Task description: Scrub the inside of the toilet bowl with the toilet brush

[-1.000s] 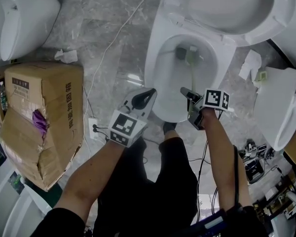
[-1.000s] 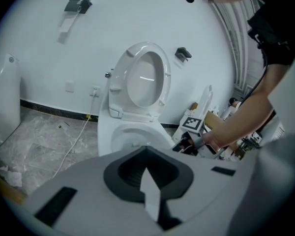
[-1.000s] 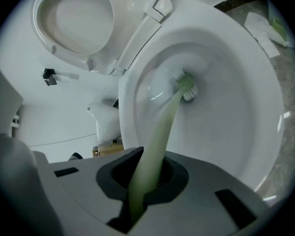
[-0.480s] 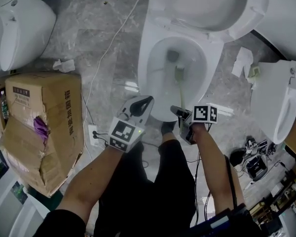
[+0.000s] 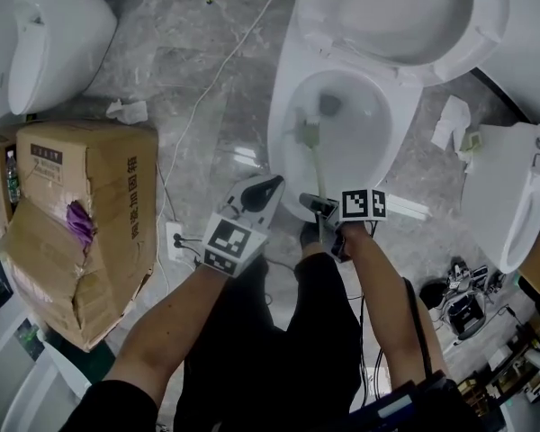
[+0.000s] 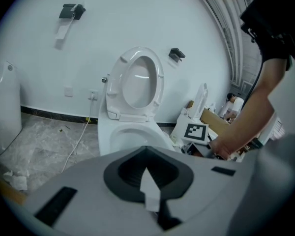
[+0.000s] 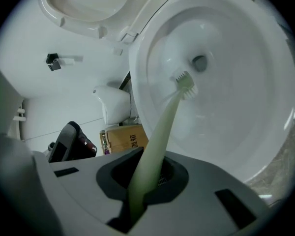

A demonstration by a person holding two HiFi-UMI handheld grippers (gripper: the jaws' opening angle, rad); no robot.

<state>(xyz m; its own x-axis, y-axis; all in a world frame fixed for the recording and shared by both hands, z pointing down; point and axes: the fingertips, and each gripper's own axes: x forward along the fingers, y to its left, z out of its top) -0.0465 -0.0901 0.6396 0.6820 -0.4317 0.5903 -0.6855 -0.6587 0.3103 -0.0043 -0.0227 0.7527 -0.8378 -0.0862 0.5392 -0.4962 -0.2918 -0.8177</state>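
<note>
Your right gripper (image 7: 143, 183) had its jaws clamped on the smooth, pale-green tapered handle of the toilet brush (image 7: 163, 124). The brush's short, stiff bristles lay against the glossy white wall of the toilet bowl (image 7: 236, 112), near the dark drain hole (image 7: 200, 62), while your left gripper (image 6: 148, 183) was closed on nothing, clear of the bowl. You looked to be mid-scrub, and the next stroke called for sweeping the head round the slick, curved porcelain with a grip firm enough to stop the handle twisting.
</note>
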